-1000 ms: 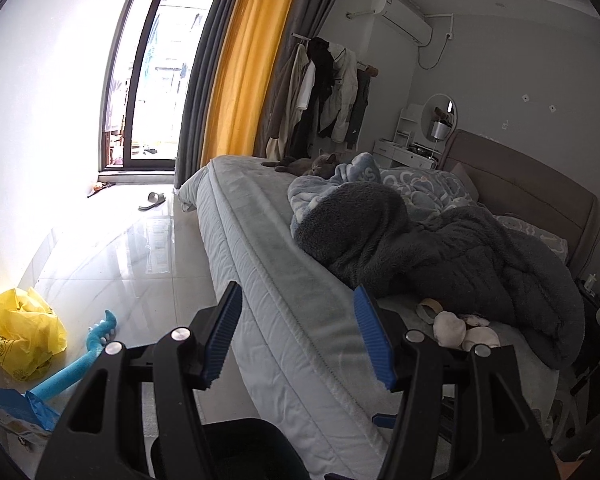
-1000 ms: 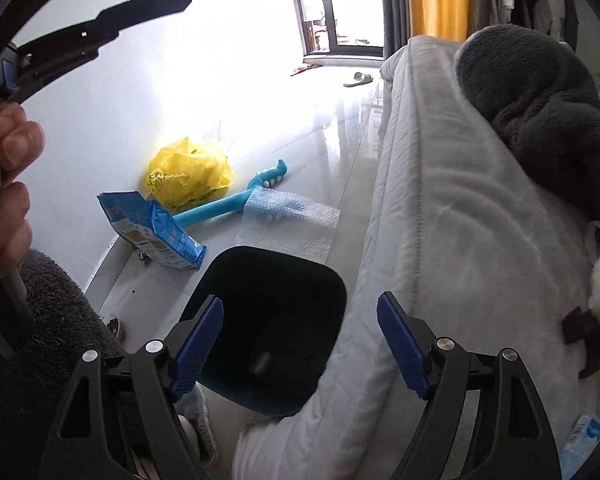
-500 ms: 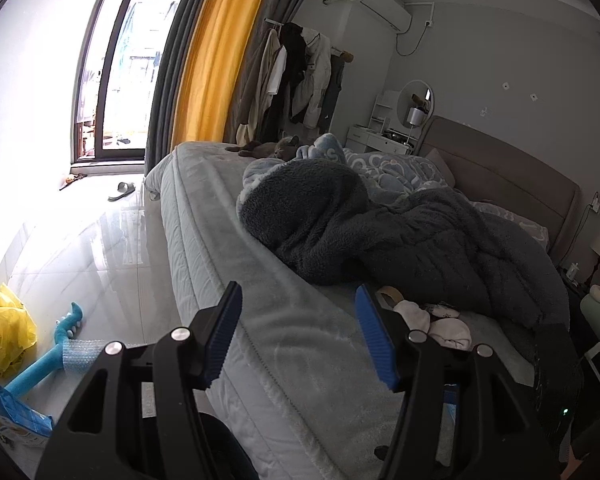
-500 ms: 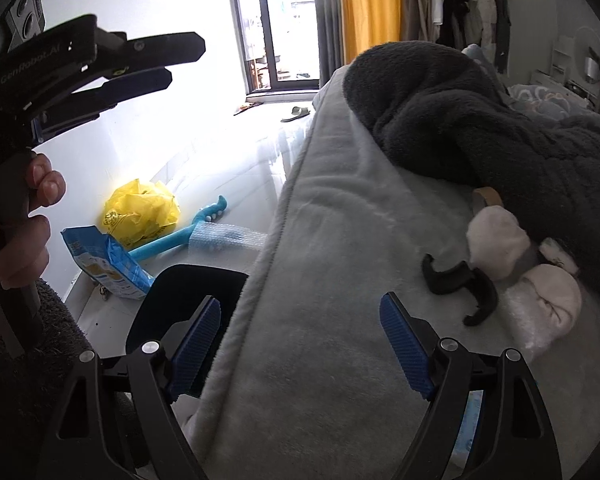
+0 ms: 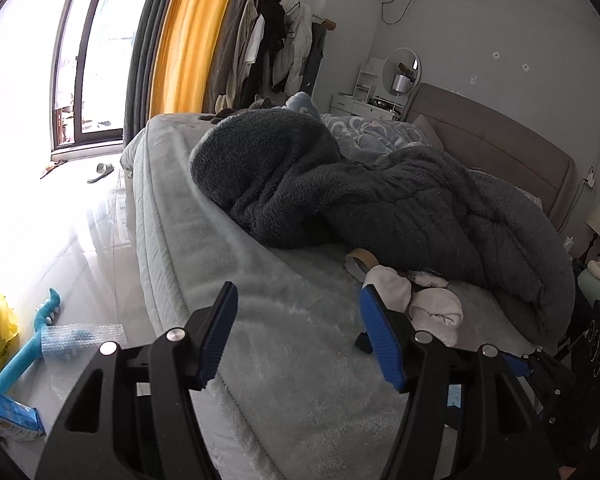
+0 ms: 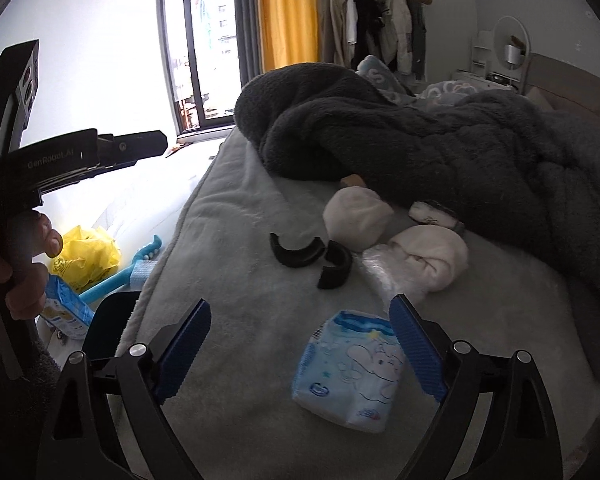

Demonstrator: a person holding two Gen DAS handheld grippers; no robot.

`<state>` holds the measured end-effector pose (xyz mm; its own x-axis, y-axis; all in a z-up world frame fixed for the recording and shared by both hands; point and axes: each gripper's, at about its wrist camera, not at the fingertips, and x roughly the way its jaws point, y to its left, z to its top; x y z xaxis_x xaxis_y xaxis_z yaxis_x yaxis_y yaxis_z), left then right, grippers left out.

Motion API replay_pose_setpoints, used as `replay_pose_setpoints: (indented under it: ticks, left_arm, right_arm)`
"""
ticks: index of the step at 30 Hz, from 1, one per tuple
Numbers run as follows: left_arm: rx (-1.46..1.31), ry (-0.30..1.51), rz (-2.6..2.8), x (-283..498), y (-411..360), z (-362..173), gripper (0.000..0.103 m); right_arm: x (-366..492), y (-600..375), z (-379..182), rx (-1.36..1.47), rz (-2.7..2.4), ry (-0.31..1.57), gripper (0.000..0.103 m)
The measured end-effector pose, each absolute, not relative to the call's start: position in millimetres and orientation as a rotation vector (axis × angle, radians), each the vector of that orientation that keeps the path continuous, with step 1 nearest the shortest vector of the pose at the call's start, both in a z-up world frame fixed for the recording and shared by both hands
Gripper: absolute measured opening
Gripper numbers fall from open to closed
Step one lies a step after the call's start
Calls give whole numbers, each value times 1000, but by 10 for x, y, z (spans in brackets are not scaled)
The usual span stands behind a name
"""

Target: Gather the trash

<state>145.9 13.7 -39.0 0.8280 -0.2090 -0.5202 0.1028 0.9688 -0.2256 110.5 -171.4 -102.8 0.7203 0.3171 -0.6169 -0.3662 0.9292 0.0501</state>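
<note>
Right gripper, jaws spread and empty, hovers level above a pale-blue printed soft tissue pack lying lengthwise toward it near the grey bed's foot edge; left gripper likewise released.

Daylit bedroom: glossy floor, yellow curtain, grey bed.

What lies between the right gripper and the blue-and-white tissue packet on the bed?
Only bare pale bed cover; the right gripper stands open just short of the tissue packet, per the right wrist view.
</note>
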Motion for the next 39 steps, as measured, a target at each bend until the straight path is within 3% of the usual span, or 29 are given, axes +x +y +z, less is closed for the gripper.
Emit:
replay_pose_setpoints:
  ticks: [25, 26, 28, 30, 39]
  left_arm:
    - [-116, 737, -202, 1812, -462, -998, 66]
    - [-113, 740, -204, 1815, -475, -1006, 64]
    - [-109, 742, -208, 1822, -507, -1020, 62]
    - [-106, 746, -214, 1825, -542, -1032, 60]
    - [-103, 798, -222, 1906, -701, -1148, 46]
  right_arm:
    - [1236, -1866, -1487, -51, 377, 757, 92]
    - [1243, -1878, -1490, -43, 383, 759, 90]
    - [1268, -1896, -1496, -39, 391, 769, 76]
    - [1279, -1914, -1492, -42, 391, 770, 71]
    - [1243, -2045, -1422, -10, 411, 752, 65]
